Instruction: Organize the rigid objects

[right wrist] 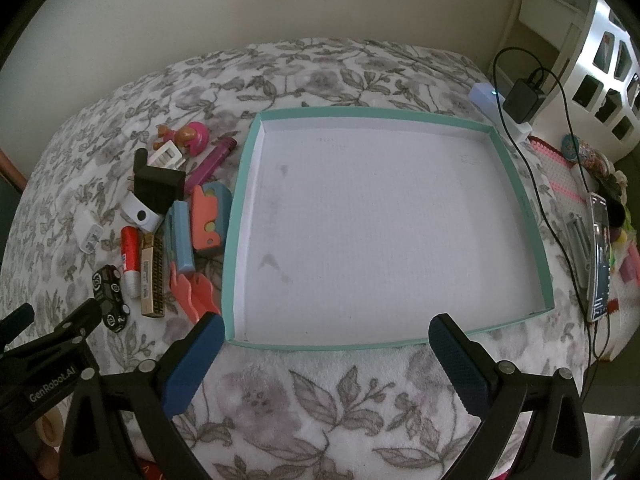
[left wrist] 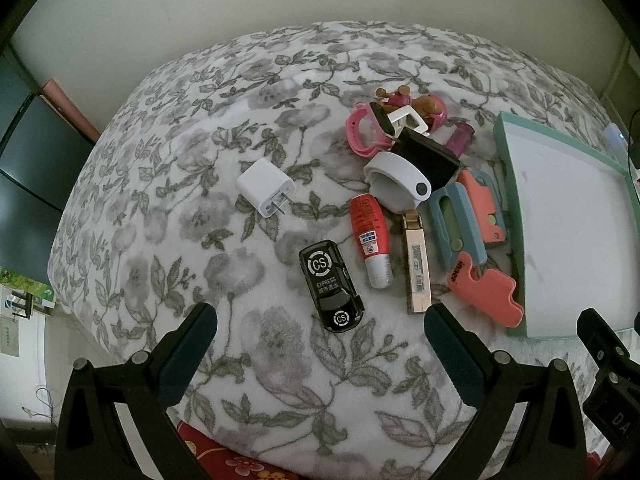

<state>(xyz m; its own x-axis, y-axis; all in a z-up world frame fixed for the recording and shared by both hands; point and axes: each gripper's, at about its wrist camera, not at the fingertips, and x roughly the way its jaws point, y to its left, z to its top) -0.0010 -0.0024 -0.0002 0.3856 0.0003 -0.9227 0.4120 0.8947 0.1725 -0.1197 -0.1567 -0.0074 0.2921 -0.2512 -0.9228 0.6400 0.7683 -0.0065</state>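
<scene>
A flowered blanket [left wrist: 168, 208] is seen in both views, with a heap of small things lying on it to the left of a shallow teal-rimmed box [right wrist: 520, 208]. The left gripper [left wrist: 320, 320] is held spread above the blanket with nothing between its jaws, near a black toy car [left wrist: 331, 286]. The right gripper [right wrist: 326, 330] is likewise spread and holds nothing, at the near rim of the box.

From the left wrist the heap is shown closely: a white plug [left wrist: 266, 187] well apart to the left, a red bottle [left wrist: 370, 236] just beside the car, a gold harmonica [left wrist: 416, 264], a pink watch [left wrist: 362, 132], a black charger [left wrist: 430, 156] resting on a white band [left wrist: 396, 180], and a salmon foam piece [left wrist: 486, 292] touching the box rim. Only the left edge of the box is caught there.

From the right wrist the whole white floor of the box is seen, bare of objects. A phone [right wrist: 600, 256], a black adapter [right wrist: 524, 100] and its cable [right wrist: 572, 216] are shown to the right of the box, outside the left view.
</scene>
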